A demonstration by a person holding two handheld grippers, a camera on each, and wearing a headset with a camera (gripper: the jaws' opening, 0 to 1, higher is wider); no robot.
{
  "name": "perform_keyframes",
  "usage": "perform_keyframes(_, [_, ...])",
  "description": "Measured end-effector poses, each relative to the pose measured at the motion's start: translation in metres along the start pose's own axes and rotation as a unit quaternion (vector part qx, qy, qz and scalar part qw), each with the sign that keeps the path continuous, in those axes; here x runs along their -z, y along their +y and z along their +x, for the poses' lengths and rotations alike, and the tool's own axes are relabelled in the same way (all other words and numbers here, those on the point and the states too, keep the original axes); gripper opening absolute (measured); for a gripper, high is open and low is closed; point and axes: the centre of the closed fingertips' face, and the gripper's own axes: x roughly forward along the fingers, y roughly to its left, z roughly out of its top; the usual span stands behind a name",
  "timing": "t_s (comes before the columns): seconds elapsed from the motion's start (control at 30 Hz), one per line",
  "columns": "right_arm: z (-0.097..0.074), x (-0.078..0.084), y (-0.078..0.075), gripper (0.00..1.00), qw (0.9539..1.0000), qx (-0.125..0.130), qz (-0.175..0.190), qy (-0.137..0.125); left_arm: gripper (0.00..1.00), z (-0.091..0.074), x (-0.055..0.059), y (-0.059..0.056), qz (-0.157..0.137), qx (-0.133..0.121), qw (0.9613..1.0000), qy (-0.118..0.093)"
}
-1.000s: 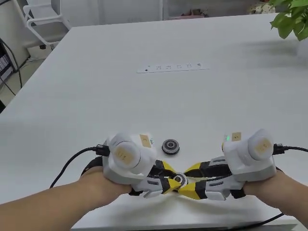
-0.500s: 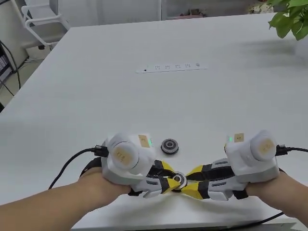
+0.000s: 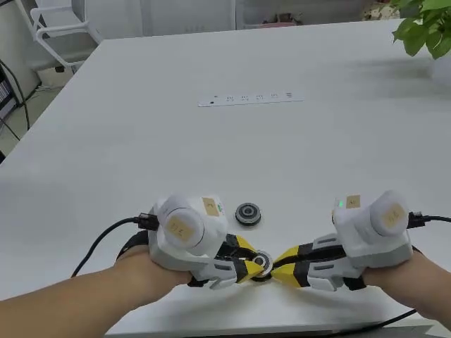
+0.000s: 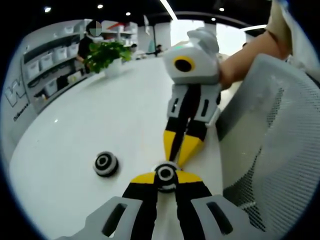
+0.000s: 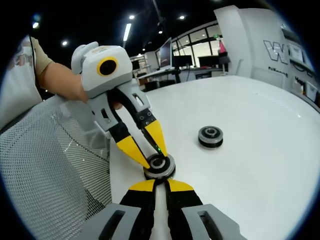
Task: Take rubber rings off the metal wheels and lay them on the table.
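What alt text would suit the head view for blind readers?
A left claw and a right claw pinch one small wheel near the front edge of a white table. A second wheel lies behind it, a power strip farther back.

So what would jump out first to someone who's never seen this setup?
Two hand-held, yellow-tipped tongs meet nose to nose at the near edge of the white table: the left tongs grip a small metal wheel while the right tongs press in against it. A second wheel lies alone just beyond, and a leafy plant pokes in at the far right corner.
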Motion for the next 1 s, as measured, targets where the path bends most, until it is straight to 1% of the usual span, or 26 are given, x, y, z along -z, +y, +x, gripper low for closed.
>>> perform_keyframes(0.07, [-0.001,0.0,-0.001,0.02,1.0,0.002,0.006,-0.001,0.14,0.0,0.0,0.0,0.0,0.0,1.0,0.0])
perform_keyframes(0.17, [-0.002,-0.001,-0.005,0.0,0.9995,0.007,0.029,-0.006,0.14,0.0,0.0,0.0,0.0,-0.001,1.0,0.001])
perform_keyframes(0.2, [-0.002,-0.001,-0.005,0.0,0.9992,0.005,0.039,-0.008,0.14,0.0,0.0,0.0,0.001,-0.002,1.0,0.001])
perform_keyframes(0.27, [-0.003,-0.001,-0.005,0.0,0.9992,0.007,0.039,-0.008,0.14,0.0,0.0,0.0,0.001,-0.002,1.0,0.002])
perform_keyframes(0.37, [-0.004,-0.002,-0.006,0.0,0.9985,0.009,0.053,-0.013,0.13,0.0,0.0,0.0,0.001,-0.004,1.0,0.003])
perform_keyframes(0.4, [-0.006,-0.003,-0.008,0.0,0.9971,0.01,0.073,-0.021,0.13,0.0,0.0,0.0,0.0,-0.004,1.0,0.003])
perform_keyframes(0.53, [-0.009,-0.005,-0.011,0.0,0.9952,0.012,0.093,-0.03,0.13,-0.001,0.0,-0.001,0.0,-0.001,1.0,0.003])
perform_keyframes(0.63, [-0.009,-0.008,-0.012,0.0,0.9942,0.013,0.1,-0.038,0.13,0.0,0.0,-0.002,0.001,-0.002,1.0,0.004])
perform_keyframes(0.7, [-0.01,-0.012,-0.013,0.0,0.9925,0.013,0.112,-0.048,0.13,0.0,0.0,-0.001,0.001,-0.005,1.0,0.005])
perform_keyframes(1.0, [-0.01,-0.015,-0.009,0.0,0.9914,0.014,0.12,-0.05,0.12,0.001,-0.001,-0.001,-0.001,-0.012,0.9998,0.013])
